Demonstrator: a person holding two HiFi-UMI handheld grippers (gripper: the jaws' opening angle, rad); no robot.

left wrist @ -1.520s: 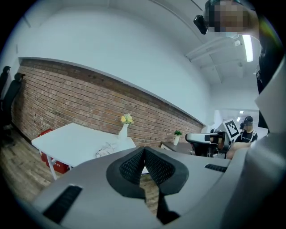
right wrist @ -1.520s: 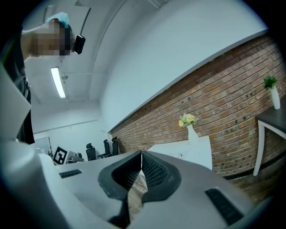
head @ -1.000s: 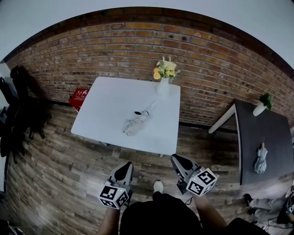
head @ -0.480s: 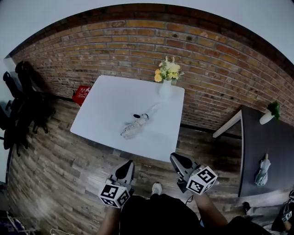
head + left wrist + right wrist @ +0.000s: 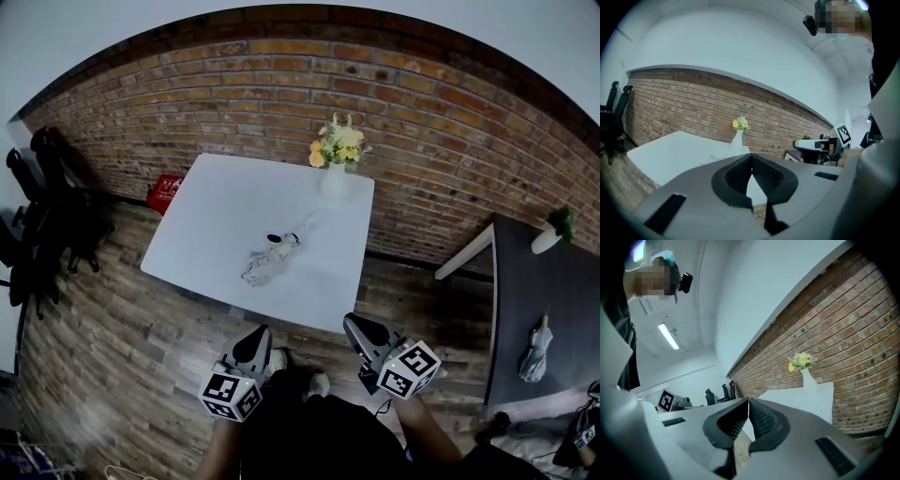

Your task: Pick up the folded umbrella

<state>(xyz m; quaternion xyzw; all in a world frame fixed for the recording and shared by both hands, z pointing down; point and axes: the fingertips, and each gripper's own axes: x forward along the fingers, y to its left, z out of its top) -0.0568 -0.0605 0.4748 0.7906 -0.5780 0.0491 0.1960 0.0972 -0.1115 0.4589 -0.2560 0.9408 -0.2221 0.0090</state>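
While both grippers are held low over the floor, the folded umbrella (image 5: 270,260) is seen lying untouched on the white table (image 5: 216,211).

The umbrella is laid near the table's middle, somewhat toward the near edge, with its dark end turned toward the vase of yellow flowers (image 5: 334,173), which is stood at the far edge by the brick wall (image 5: 422,112). The left gripper (image 5: 255,339) is held short of the table's near edge, its jaws pressed together with nothing between them. The right gripper (image 5: 361,328) is held beside it, its jaws likewise closed at the tips and empty. Both are kept well apart from the umbrella. A dark table (image 5: 525,281) is seen at the right and black chairs (image 5: 37,225) at the left.
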